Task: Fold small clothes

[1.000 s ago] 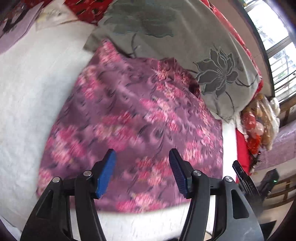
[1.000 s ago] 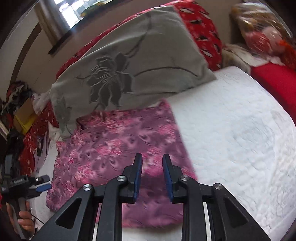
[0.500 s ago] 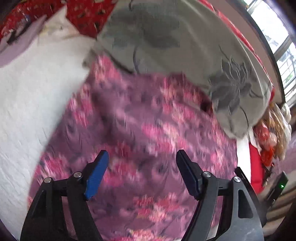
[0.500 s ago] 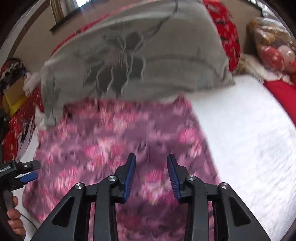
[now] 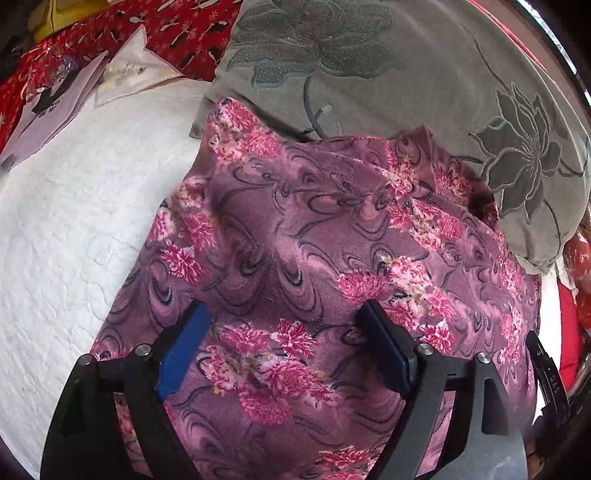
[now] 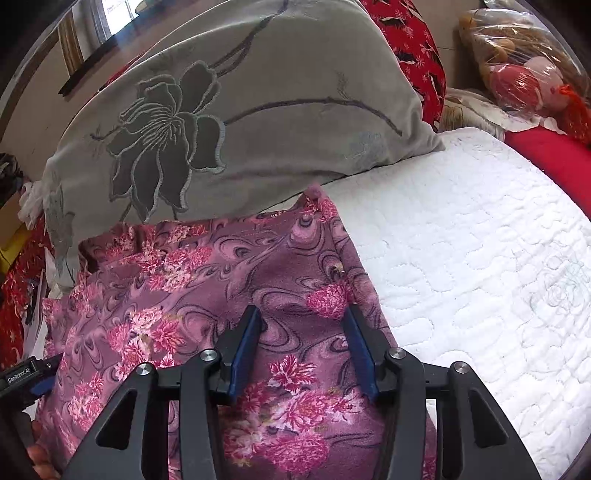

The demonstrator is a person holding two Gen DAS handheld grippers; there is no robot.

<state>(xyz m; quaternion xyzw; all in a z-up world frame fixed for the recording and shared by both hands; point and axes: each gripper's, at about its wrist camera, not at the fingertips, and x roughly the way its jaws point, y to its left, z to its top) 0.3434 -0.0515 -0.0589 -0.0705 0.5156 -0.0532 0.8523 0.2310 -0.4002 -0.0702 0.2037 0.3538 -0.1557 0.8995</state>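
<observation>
A purple garment with pink flowers (image 5: 314, 240) lies spread on the white quilted bed (image 5: 66, 229), its far edge against a grey pillow. My left gripper (image 5: 284, 321) is open and empty, low over the garment's near left part. In the right wrist view the same garment (image 6: 192, 295) fills the lower left. My right gripper (image 6: 301, 325) is open and empty, over the garment's right side, near its right edge. The left gripper's body (image 6: 26, 373) shows at the far left of that view.
A large grey pillow with a flower pattern (image 6: 236, 110) lies behind the garment. Red patterned bedding (image 5: 147, 33) and papers (image 5: 55, 99) lie at the back left. A plastic-wrapped bundle (image 6: 517, 74) sits at the far right, past bare white quilt (image 6: 480, 258).
Both grippers have moved forward over the garment toward the pillow. Both have opened wider, the right one from nearly closed.
</observation>
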